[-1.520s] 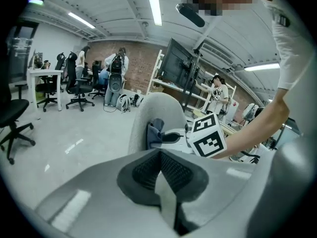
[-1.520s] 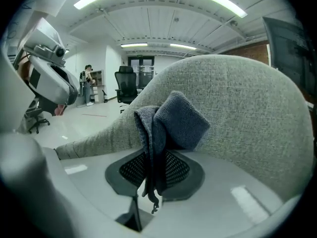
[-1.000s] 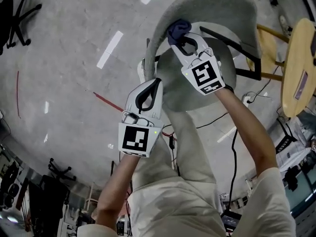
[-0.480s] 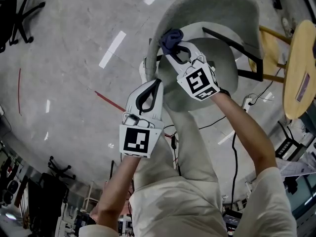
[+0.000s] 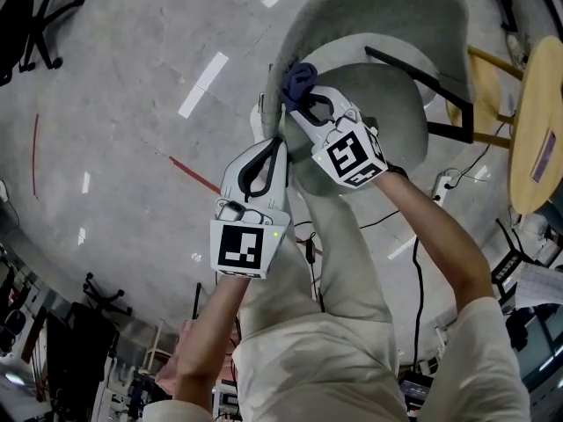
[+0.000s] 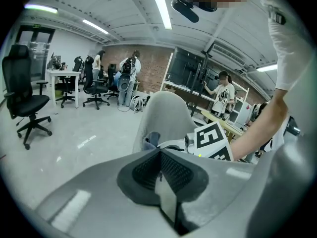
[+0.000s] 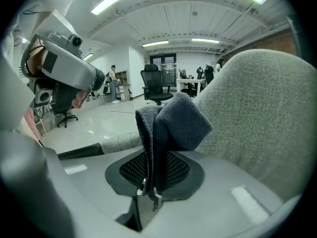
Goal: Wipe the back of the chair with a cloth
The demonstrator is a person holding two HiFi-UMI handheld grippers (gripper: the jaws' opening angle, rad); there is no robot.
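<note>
Cloth clamped in right gripper; chair back partly cropped.

White left gripper and right gripper bear black-patterned marker cubes; cream sleeves.

1. cloth: dark blue, bunched into a thick fold, pinched between the right gripper's jaws and lying against the side edge of the chair back.
2. chair back: grey woven fabric, a curved upright shell.
</note>
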